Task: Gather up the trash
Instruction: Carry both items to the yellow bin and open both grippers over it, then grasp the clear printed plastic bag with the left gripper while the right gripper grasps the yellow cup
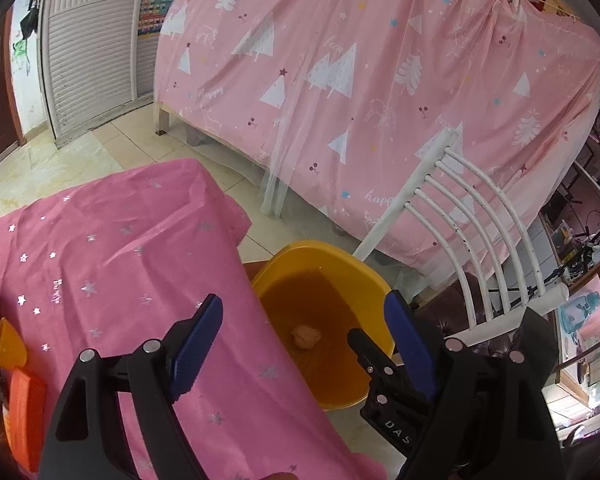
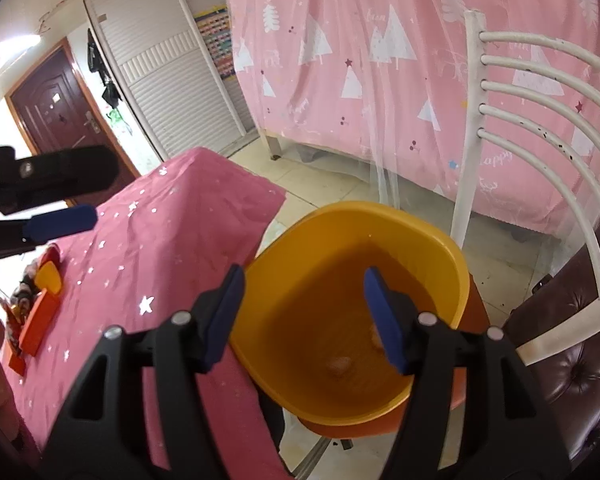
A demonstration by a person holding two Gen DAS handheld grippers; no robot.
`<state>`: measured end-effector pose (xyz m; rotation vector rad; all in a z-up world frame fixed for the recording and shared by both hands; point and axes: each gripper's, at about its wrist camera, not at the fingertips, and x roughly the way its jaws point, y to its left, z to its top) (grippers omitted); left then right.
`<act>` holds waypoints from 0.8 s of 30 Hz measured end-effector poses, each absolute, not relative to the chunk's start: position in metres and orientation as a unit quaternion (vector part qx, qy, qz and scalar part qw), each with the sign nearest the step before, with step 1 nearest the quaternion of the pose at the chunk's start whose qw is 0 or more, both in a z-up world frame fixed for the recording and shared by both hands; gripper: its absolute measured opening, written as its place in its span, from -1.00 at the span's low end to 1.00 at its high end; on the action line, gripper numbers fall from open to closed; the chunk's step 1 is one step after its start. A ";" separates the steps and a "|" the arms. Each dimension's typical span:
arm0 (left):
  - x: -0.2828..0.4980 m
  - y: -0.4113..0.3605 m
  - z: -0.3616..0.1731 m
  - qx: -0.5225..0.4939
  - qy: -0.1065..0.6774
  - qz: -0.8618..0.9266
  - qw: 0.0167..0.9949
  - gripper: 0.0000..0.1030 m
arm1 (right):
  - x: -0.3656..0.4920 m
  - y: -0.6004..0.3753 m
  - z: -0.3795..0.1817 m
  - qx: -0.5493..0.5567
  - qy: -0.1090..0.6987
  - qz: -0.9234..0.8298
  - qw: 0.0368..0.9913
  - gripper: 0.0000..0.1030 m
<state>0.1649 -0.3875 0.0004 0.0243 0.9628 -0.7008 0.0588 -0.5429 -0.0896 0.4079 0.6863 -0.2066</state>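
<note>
Two grippers hang over this corner of the room, both empty and both spread wide. Starting at the left, a small heap of things sits on the pink star-printed tablecloth (image 1: 112,264): an orange box (image 1: 26,420) with a yellow scoop-shaped piece (image 1: 9,344) against it, and something red and patterned behind them, too cut off to name. If more rubbish is to be gathered, that heap looks like where it lies. The left gripper (image 1: 304,348) hovers above the table's edge with blue pads (image 1: 196,348) far apart and nothing between them, straddling the line where cloth gives way to the yellow bin (image 1: 278,264). Next comes the bin itself, standing just beside the table and lower than its top, probably so scraps can be dropped straight in. A crumpled pinkish wad (image 1: 306,336) lies at its bottom, loose and touching neither gripper; the right wrist view hints at a second pale lump partly hidden behind a pad, though I cannot be sure of it. The right gripper (image 2: 312,312) is poised directly over the bin's mouth, fingers gaping, a posture that fits a release. Further right stands a white metal chair (image 2: 476,128) with a dark buttoned seat, and behind everything a pink tree-printed curtain (image 1: 360,80)
</note>
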 end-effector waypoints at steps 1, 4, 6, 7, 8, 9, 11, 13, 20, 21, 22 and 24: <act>0.165 -0.384 0.002 0.009 0.453 -0.330 0.828 0.49 | 0.059 -0.540 -0.088 0.196 0.333 -0.098 0.917 0.19; 0.166 -0.373 0.008 0.005 0.448 -0.323 0.833 0.49 | 0.059 -0.531 -0.082 0.188 0.328 -0.091 0.921 0.27; 0.165 -0.359 0.014 0.005 0.443 -0.313 0.840 0.49 | 0.059 -0.523 -0.075 0.183 0.323 -0.085 0.925 0.33; 0.165 -0.353 0.017 0.006 0.441 -0.309 0.842 0.49 | 0.059 -0.518 -0.071 0.181 0.318 -0.081 0.927 0.35; 0.164 -0.344 0.021 0.007 0.437 -0.304 0.846 0.49 | 0.059 -0.514 -0.067 0.180 0.315 -0.078 0.929 0.40; 0.163 -0.337 0.024 0.007 0.433 -0.301 0.850 0.49 | 0.059 -0.510 -0.064 0.178 0.312 -0.075 0.930 0.43; 0.161 -0.317 0.033 0.008 0.422 -0.290 0.859 0.49 | 0.060 -0.498 -0.057 0.171 0.306 -0.066 0.934 0.44; 0.161 -0.300 0.038 0.006 0.416 -0.282 0.865 0.51 | 0.061 -0.489 -0.050 0.166 0.300 -0.060 0.938 0.45; 0.163 -0.242 0.054 -0.006 0.406 -0.248 0.879 0.52 | 0.073 -0.452 -0.032 0.145 0.290 -0.032 0.945 0.49; 0.163 -0.236 0.055 -0.006 0.403 -0.243 0.882 0.52 | 0.075 -0.449 -0.031 0.142 0.291 -0.028 0.946 0.50; 0.165 -0.227 0.058 -0.006 0.399 -0.235 0.886 0.53 | 0.078 -0.445 -0.030 0.139 0.293 -0.024 0.946 0.50; 0.168 -0.213 0.059 -0.004 0.396 -0.222 0.891 0.53 | 0.084 -0.431 -0.027 0.130 0.295 -0.014 0.947 0.53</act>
